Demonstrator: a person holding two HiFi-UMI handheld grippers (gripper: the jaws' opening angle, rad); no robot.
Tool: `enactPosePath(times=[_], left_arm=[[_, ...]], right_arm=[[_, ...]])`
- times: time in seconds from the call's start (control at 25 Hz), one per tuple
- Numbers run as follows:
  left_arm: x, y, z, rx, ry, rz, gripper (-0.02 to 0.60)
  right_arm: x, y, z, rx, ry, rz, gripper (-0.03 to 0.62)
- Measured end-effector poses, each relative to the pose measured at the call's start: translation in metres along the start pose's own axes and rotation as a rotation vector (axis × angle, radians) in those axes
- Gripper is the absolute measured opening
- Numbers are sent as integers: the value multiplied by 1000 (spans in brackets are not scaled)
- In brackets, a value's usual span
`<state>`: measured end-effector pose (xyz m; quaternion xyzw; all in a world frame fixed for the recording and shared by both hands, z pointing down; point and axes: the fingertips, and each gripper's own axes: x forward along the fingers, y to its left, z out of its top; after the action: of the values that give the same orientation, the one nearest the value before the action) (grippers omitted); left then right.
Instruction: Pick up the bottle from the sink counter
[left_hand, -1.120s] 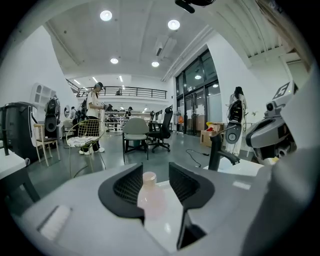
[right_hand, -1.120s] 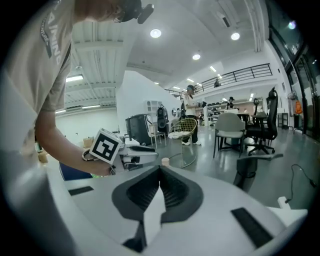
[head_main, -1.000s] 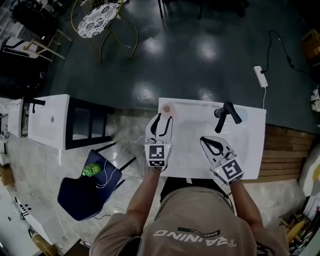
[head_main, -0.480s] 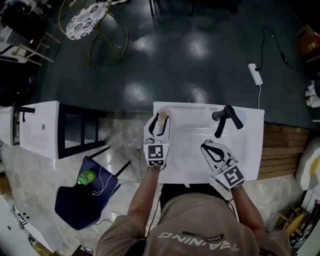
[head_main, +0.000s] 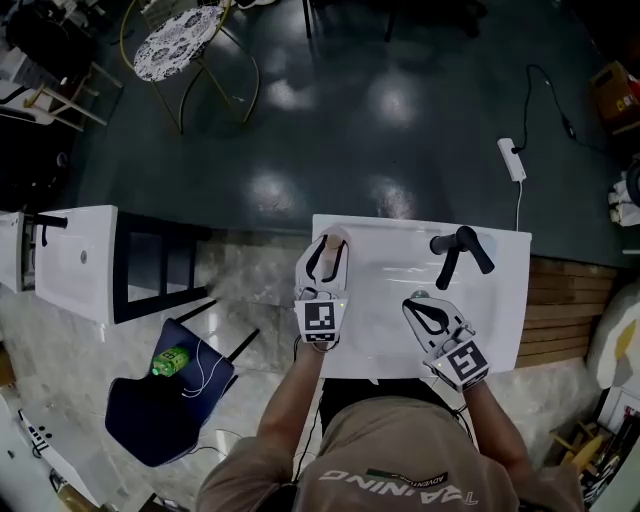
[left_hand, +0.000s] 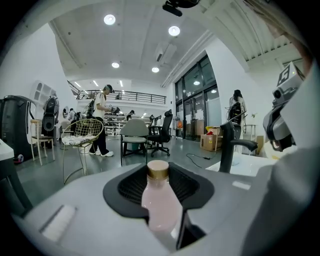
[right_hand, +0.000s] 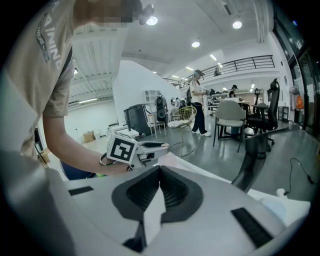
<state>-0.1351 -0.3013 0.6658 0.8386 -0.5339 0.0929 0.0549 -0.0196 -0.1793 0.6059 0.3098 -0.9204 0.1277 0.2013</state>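
A pink bottle (left_hand: 159, 202) with a gold cap stands at the back left corner of the white sink counter (head_main: 500, 300). From above, only its cap (head_main: 333, 241) shows. My left gripper (head_main: 331, 246) has its jaws round the bottle and pressed to its body, so it is shut on it (left_hand: 159, 170). My right gripper (head_main: 421, 300) hovers over the basin's front right with its jaws together and nothing held (right_hand: 160, 169). The left gripper's marker cube (right_hand: 122, 148) also shows in the right gripper view.
A black faucet (head_main: 453, 252) rises at the back right of the counter. To the left are a blue chair (head_main: 160, 400) with a green bottle (head_main: 174, 360), a black stand (head_main: 160, 265) and a white cabinet (head_main: 75, 260). A power strip (head_main: 511, 158) lies on the dark floor.
My left gripper has moved forward over the counter. The bottle, which stood beyond its tips, now sits between the jaws. The right gripper has hardly moved.
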Motion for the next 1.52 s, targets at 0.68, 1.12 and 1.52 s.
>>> enactPosePath(times=[0.68, 1.12, 1.52], left_arm=[[-1, -1, 2, 5, -118, -36, 137], [0, 1, -6, -38, -88, -17, 135], [1, 0, -5, -31, -102, -31, 129]], right_arm=[[5, 5, -14, -3, 32, 10, 8], [3, 7, -21, -3, 33, 16, 8], [-7, 9, -40, 21, 84, 14, 8]])
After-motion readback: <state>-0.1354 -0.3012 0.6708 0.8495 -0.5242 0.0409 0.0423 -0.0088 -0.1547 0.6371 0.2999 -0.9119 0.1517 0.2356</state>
